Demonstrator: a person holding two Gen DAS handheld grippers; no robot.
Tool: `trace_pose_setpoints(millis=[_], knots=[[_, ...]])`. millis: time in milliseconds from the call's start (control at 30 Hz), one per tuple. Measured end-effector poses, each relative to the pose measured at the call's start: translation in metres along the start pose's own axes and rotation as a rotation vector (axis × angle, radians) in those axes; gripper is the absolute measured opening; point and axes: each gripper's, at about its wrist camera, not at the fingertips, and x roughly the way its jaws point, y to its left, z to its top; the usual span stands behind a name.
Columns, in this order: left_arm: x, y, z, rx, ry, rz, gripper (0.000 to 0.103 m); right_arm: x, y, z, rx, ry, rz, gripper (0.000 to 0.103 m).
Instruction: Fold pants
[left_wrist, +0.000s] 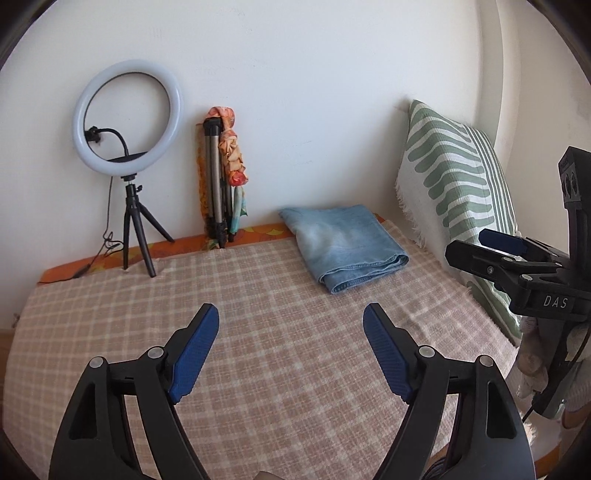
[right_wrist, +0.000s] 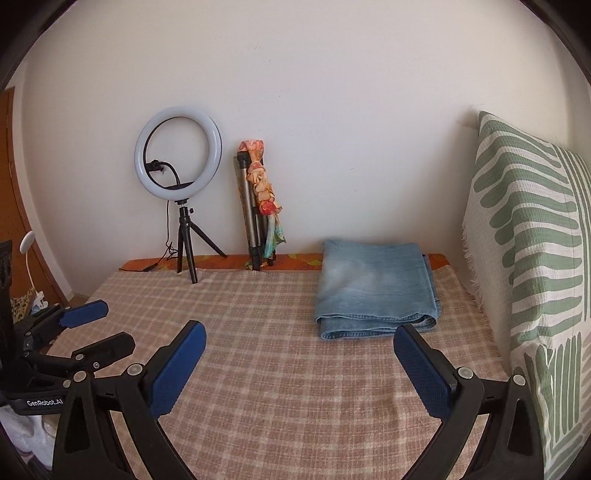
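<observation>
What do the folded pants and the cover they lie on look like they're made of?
Folded pants: apparently denim, matte light blue, faded pale patches, with a stitched hem along the near edge. Checked bed cover: looks like a woven blanket, matte beige and cream, with a coarse visible weave; the fibre cannot be told.

Faded blue denim pants (right_wrist: 376, 284), soft and matt with stitched hems, lie on a bed (right_wrist: 280, 369) covered in woven checked cloth. Each claw, left (left_wrist: 291, 354) and right (right_wrist: 299, 365), is matt black plastic with textured blue pads (left_wrist: 195, 354). A pillow (right_wrist: 535, 258) shows waffle-textured cloth.
</observation>
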Motion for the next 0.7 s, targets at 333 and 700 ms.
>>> trace_pose_setpoints(millis=[333,700], knots=[[-0.030,0.049,-0.054,-0.003,-0.004,0.086,0.081,0.015,0.068,-0.053,-0.050,-0.025,-0.023,0.103],[-0.029,0.071,-0.086,-0.042,0.001,0.091,0.081,0.039,0.073,-0.084,-0.047,-0.034,-0.074,0.103]])
